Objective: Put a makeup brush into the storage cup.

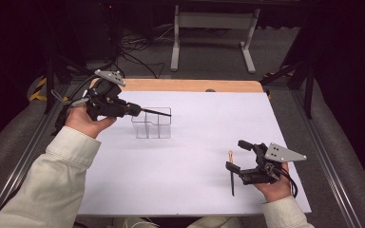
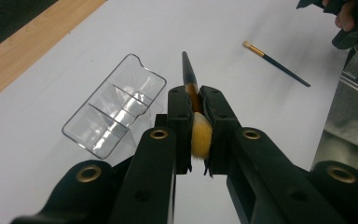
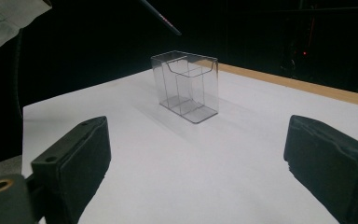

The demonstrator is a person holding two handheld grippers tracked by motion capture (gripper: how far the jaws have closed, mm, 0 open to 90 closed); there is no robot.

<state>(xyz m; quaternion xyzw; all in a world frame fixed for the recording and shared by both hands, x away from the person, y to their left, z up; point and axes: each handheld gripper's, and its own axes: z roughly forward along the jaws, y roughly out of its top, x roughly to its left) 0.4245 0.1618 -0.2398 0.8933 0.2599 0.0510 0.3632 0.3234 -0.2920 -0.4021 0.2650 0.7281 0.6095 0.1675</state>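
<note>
My left gripper (image 1: 132, 110) (image 2: 196, 112) is shut on a makeup brush (image 2: 200, 133): its yellow bristles and gold ferrule sit between the jaws, and the dark handle (image 1: 156, 112) sticks out over a clear plastic organiser (image 1: 151, 124) (image 2: 114, 106) with several compartments. In the right gripper view the handle tip (image 3: 161, 17) hangs above the organiser (image 3: 186, 85). A second, thin brush (image 1: 231, 172) (image 2: 275, 63) with a gold tip lies flat on the white table cover. My right gripper (image 1: 235, 154) (image 3: 196, 158) stands open beside it, with nothing between its pads.
The white cover (image 1: 190, 152) lies over a wooden table whose far edge (image 1: 190, 85) shows as a strip. Metal rails run along both sides. A table frame (image 1: 214, 28) and cables lie on the floor behind.
</note>
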